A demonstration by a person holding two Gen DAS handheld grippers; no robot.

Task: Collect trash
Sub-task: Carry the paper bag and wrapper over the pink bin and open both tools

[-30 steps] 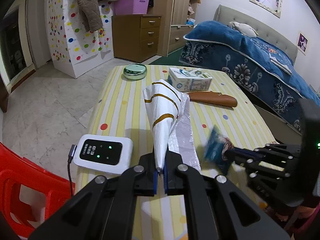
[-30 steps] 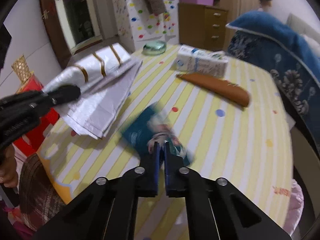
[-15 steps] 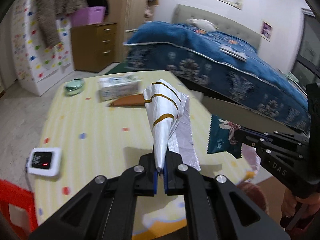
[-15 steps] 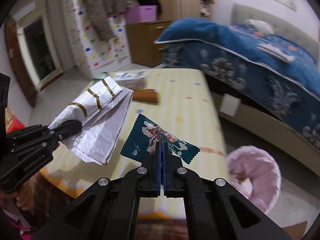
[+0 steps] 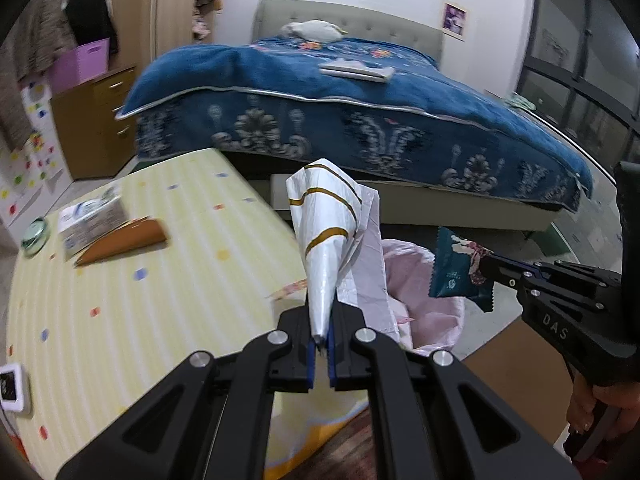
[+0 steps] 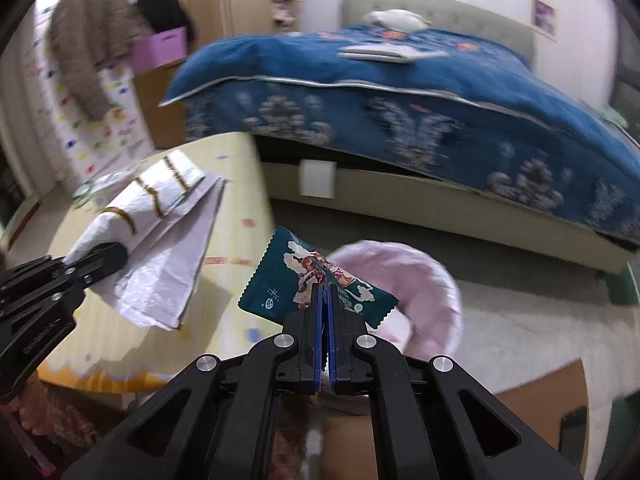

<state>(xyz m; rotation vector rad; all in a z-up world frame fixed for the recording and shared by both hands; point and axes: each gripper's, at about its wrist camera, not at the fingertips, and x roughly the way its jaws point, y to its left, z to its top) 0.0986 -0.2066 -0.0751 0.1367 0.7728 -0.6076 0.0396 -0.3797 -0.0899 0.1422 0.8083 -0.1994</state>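
My left gripper [image 5: 320,346] is shut on a white plastic bag with gold stripes [image 5: 326,232] and holds it in the air at the table's edge; the bag also shows in the right wrist view [image 6: 160,236]. My right gripper [image 6: 326,304] is shut on a teal snack wrapper [image 6: 288,280] and holds it over the pink-lined trash bin [image 6: 432,280]. In the left wrist view the wrapper [image 5: 454,272] hangs to the right of the bag, above the bin [image 5: 428,316].
A yellow striped table [image 5: 120,300] carries a tissue box [image 5: 88,220], a brown case [image 5: 128,238], a green dish [image 5: 36,232] and a white device [image 5: 14,386]. A blue bed [image 5: 360,112] stands behind the bin. A cardboard sheet [image 5: 508,364] lies on the floor.
Both grippers have swung right, away from the table, towards the bed. The wrapper and the white bag now hang beside the table, with the pink bin under the wrapper.
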